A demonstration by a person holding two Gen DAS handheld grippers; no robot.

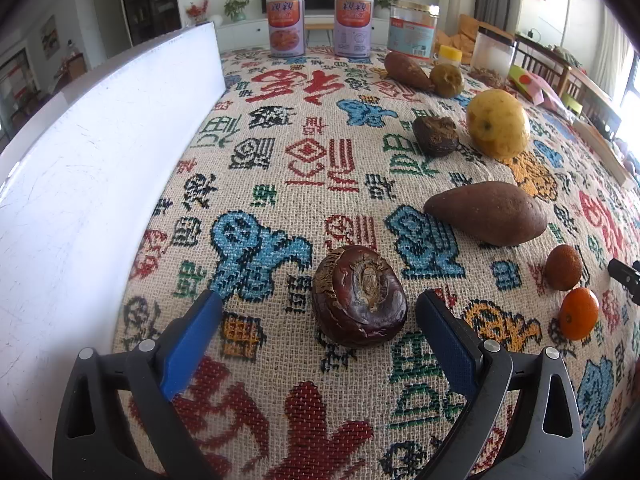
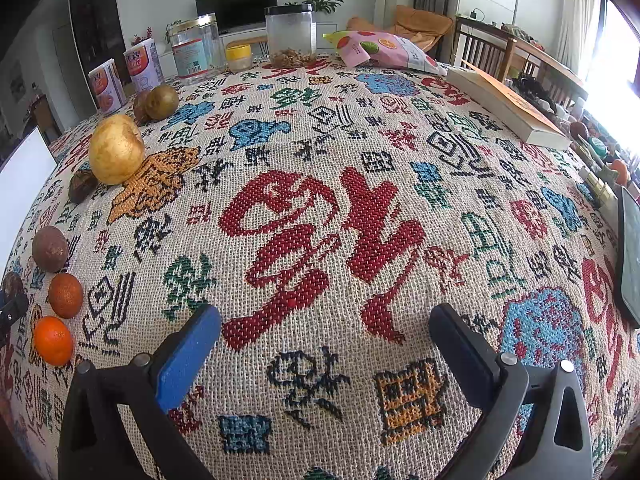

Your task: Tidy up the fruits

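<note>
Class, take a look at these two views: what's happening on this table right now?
A person holding two grippers is sorting fruit on a patterned tablecloth. The left gripper is open, its blue fingers on either side of a dark wrinkled fruit without pressing it. The right gripper is open over bare cloth, holding nothing. Other fruits, including a yellow one and a small orange, sit in a rough line.

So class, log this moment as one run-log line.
left gripper: open, astride dark wrinkled fruit | right gripper: open, empty | fruit on tablecloth
</note>
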